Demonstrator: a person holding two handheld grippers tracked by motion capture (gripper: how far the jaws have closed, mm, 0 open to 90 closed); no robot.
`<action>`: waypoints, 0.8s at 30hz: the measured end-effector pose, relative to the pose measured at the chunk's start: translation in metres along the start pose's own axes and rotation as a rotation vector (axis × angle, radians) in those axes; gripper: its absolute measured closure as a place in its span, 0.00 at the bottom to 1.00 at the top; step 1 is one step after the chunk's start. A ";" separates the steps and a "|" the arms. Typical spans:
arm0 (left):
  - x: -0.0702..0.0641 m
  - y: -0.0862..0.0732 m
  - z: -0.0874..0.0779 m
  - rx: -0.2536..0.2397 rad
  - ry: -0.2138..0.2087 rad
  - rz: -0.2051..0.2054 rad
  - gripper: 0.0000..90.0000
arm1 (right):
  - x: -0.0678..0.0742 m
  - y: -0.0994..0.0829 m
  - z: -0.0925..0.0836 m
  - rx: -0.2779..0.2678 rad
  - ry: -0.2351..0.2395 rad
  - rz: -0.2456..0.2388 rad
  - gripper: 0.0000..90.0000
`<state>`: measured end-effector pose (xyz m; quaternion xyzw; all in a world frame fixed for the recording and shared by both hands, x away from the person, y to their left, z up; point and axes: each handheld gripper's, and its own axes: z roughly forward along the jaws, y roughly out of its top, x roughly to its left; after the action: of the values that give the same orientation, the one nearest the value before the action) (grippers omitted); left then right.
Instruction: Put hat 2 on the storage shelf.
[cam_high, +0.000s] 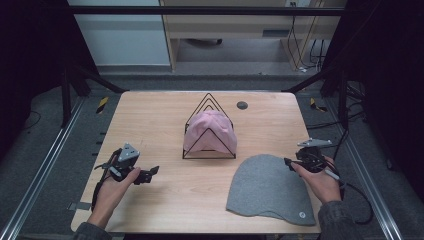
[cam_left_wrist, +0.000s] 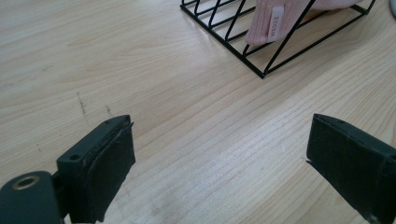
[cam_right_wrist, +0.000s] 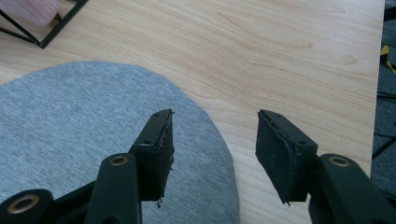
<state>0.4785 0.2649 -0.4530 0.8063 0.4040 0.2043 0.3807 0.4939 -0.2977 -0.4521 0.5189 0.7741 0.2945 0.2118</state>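
Pale wood table (cam_high: 150, 115) with a wire rack (cam_high: 209, 131) mid-top, a pink hat (cam_high: 210, 131) draped over it, probably to keep its shape. Nearer, a grey beanie (cam_high: 270, 189) lies flat. Right gripper (cam_right_wrist: 212, 154), jaws half apart, straddles its rounded edge without pinching. Left gripper (cam_left_wrist: 219, 163) hangs wide open over bare wood.

A light wooden desk (cam_high: 150, 115) with rounded corners carries two things directly — a black wire rack (cam_high: 209, 131) at the middle, toward the far edge, and a flat grey beanie (cam_high: 267, 189) by the near right corner, just beside the rack. A small dark round cap (cam_high: 242, 105) sits near the far edge.
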 end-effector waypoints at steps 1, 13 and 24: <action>0.000 0.000 0.000 0.007 -0.001 -0.003 0.09 | -0.001 0.000 0.000 0.004 -0.001 -0.002 0.56; 0.001 -0.001 0.002 0.010 -0.003 -0.002 0.09 | -0.008 -0.004 0.015 0.076 0.015 0.020 0.61; -0.001 -0.002 0.003 0.015 -0.005 -0.001 0.09 | -0.007 -0.011 0.021 0.118 0.037 0.032 0.55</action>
<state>0.4792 0.2631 -0.4564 0.8094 0.4052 0.1990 0.3756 0.5025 -0.3024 -0.4743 0.5372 0.7856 0.2610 0.1616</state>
